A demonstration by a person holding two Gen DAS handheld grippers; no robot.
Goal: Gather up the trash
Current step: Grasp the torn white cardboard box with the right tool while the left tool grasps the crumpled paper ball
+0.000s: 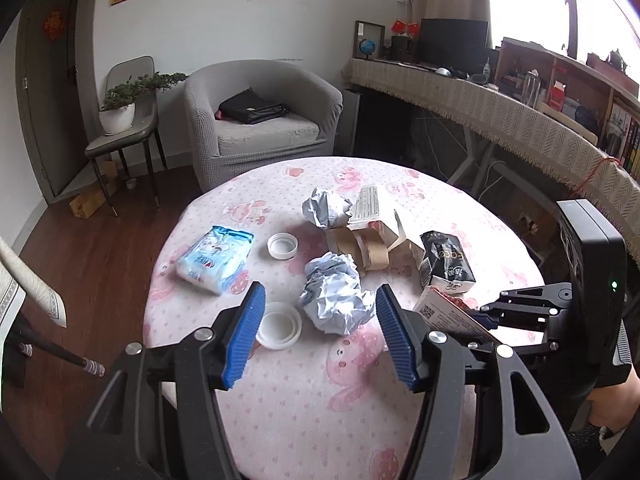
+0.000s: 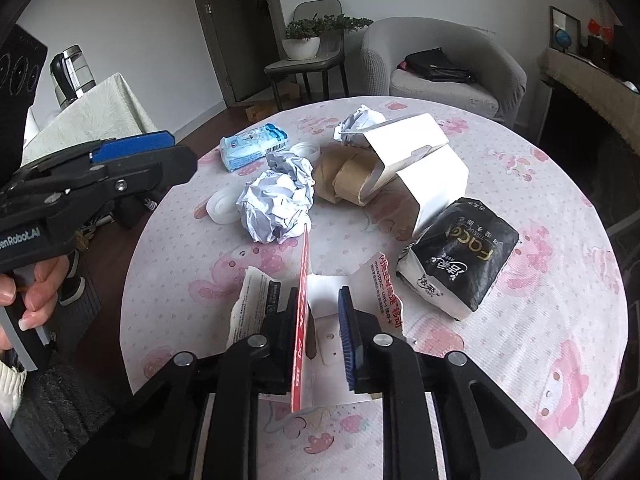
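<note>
left gripper (image 1: 320, 334): jaws released, I line it on crumpled paper (image 1: 334, 300) centre frame, just ahead between the tips.
right gripper (image 2: 320, 334): clenched on torn carton (image 2: 306, 300), bottom centre.

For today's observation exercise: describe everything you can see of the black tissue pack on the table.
The black tissue pack is a soft, crinkled plastic wrapper, black on top and white at its ends, printed with pale lettering. It looks bulging, lying flat on the pink-patterned tablecloth. The opened white box lies just behind it, seemingly touching. Neither gripper touches it.
</note>
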